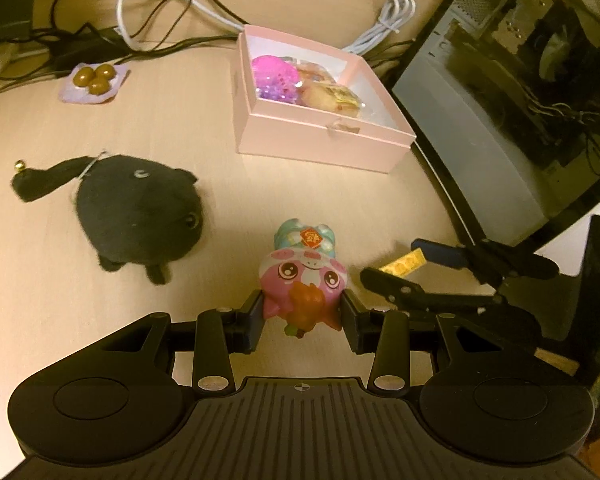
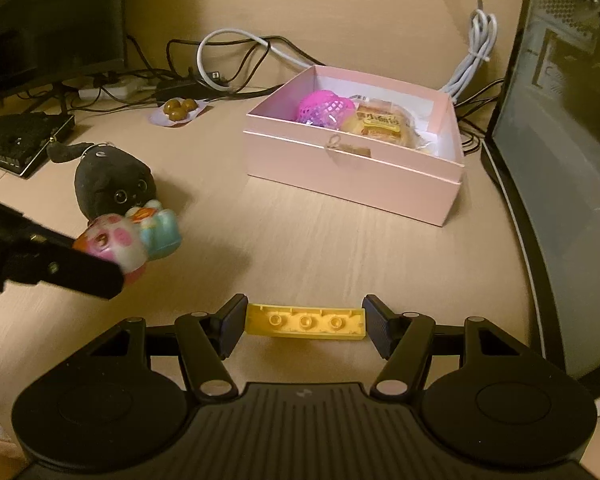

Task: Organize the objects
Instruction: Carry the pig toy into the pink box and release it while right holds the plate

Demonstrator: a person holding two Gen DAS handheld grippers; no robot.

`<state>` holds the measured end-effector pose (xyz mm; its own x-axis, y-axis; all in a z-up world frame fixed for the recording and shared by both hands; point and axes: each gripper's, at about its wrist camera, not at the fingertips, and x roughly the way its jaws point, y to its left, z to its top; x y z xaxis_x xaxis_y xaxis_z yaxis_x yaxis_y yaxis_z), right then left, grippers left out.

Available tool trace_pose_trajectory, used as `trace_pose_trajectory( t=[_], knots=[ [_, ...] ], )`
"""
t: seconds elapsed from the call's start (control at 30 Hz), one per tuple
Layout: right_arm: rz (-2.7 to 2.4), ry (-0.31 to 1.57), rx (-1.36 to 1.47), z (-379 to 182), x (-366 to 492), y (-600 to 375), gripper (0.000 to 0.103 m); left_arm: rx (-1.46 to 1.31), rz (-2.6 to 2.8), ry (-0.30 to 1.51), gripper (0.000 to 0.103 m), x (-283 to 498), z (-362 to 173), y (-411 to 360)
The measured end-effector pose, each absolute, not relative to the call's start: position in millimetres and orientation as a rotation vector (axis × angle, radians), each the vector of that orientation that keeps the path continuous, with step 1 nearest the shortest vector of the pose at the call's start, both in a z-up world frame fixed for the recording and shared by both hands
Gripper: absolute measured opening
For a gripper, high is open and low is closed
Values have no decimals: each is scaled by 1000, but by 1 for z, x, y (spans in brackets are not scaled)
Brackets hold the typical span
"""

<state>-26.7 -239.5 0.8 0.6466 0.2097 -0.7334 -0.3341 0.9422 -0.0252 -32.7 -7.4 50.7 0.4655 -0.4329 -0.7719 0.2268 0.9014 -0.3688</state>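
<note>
On the far left of the surface (image 1: 340, 208) lay a small packet of brown candies (image 1: 93, 79), and nearer to the camera a black plush cat (image 1: 140, 208) rested on its side, not held by anything.

The left gripper (image 1: 302, 316) was closed on a pink pig toy (image 1: 302, 280); its pads pressed on the toy's two sides, and the toy's blue end pointed forward, away from the gripper. In the right wrist view the same toy was seen lifted just in front of the plush cat.

The right gripper (image 2: 305, 322) held a yellow building brick (image 2: 305, 322) by its two short ends, so the long axis of the brick ran across, from one finger to the other, and the jaws stood partly open around its length. The round sockets of the brick faced the camera.

The pink box (image 2: 352, 168) stood open further ahead on the surface, slightly to the right of both grippers, with a pink mesh ball (image 2: 324, 110) and a wrapped pastry (image 2: 384, 124) already inside. At the far right a computer case (image 2: 572, 160) stood close beside the box.

I judge that the right gripper was the nearer to the box. The brick's long axis lay about parallel to the front wall of the box, so it could probably go forward over that wall without turning.
</note>
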Motion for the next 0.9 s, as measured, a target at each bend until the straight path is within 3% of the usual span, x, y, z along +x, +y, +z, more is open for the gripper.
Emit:
trace_pose_trajectory(
  t=[0.43,0.9],
  knots=[
    [252,776,-123,-2,-45,-262,63,-197,-408,940,44,3,67,-24],
    [211,730,-45,8,-50,-272,63,-192,-476,674,46,135,131,-82]
  ],
)
